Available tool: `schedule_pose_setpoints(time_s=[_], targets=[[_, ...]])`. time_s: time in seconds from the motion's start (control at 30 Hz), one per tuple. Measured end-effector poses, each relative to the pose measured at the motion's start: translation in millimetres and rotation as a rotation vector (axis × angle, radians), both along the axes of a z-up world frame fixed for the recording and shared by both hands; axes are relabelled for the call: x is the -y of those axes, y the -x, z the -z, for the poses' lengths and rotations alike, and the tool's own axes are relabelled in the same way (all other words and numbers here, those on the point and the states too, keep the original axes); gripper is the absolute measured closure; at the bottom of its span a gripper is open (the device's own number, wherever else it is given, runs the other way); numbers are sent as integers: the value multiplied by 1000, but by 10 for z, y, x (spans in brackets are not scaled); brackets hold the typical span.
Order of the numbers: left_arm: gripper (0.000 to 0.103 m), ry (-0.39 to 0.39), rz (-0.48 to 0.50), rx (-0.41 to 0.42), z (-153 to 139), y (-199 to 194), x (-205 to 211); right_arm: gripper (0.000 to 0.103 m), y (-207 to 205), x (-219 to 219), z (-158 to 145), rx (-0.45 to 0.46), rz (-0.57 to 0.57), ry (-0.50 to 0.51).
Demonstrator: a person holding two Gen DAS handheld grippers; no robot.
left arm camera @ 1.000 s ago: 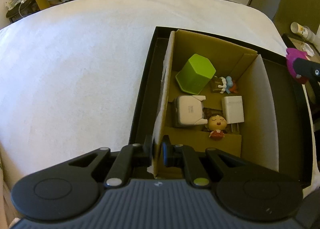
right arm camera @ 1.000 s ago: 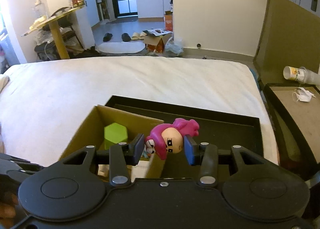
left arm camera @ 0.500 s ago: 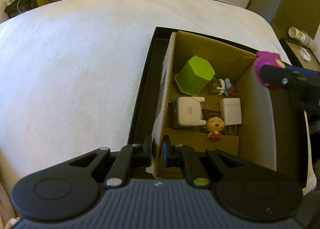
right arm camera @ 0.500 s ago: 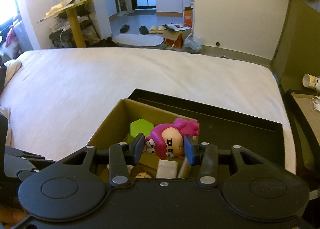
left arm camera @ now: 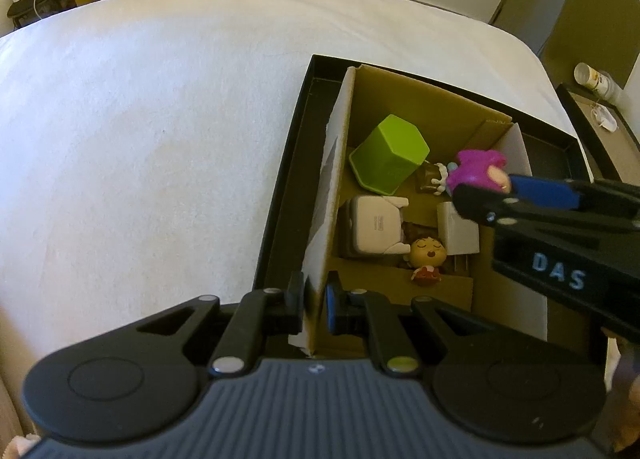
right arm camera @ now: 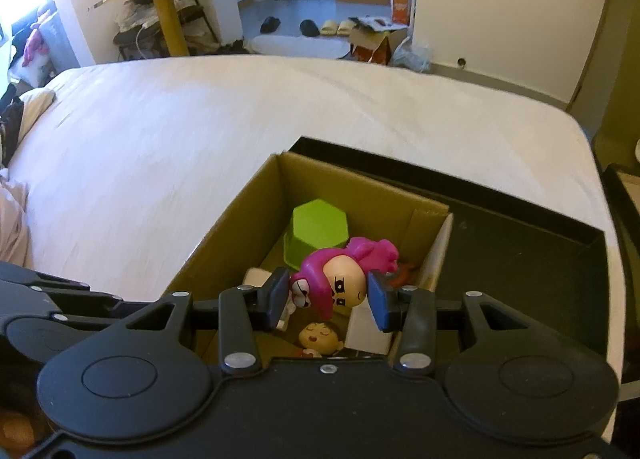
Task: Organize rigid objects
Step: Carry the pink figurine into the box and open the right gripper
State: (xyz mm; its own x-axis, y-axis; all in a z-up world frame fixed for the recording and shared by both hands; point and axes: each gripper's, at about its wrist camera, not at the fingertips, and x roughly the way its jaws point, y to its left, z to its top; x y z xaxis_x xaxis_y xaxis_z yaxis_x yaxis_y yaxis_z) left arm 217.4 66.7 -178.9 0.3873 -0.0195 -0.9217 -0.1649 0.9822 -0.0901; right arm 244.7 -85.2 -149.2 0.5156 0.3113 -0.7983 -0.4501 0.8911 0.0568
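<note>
A cardboard box (left arm camera: 384,95) stands in a black tray (left arm camera: 280,195) on the white bed. Inside lie a green hexagonal container (left arm camera: 390,155), a white adapter (left arm camera: 376,225), a white charger (left arm camera: 458,229), a sleeping-face figurine (left arm camera: 428,255) and a small doll (left arm camera: 438,179). My left gripper (left arm camera: 316,303) is shut on the box's left wall. My right gripper (right arm camera: 330,301) is shut on a pink-hooded figurine (right arm camera: 344,279), held over the box's inside; it also shows in the left wrist view (left arm camera: 478,171).
The black tray (right arm camera: 520,243) extends to the right of the box. A side table (left arm camera: 600,127) with a paper cup (left arm camera: 596,77) stands right of the bed. A yellow table (right arm camera: 164,7), shoes and a carton are on the floor beyond.
My right gripper has carried the pink figurine leftward from the tray's right side to over the box. My left gripper has kept its hold on the box wall.
</note>
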Motion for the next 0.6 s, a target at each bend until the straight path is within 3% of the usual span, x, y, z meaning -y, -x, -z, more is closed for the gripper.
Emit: schedule_pose_setpoints(time_s=[0.6], targets=[[93, -1, 0, 0, 14, -10, -1, 59, -82, 43, 135, -64, 13, -28]])
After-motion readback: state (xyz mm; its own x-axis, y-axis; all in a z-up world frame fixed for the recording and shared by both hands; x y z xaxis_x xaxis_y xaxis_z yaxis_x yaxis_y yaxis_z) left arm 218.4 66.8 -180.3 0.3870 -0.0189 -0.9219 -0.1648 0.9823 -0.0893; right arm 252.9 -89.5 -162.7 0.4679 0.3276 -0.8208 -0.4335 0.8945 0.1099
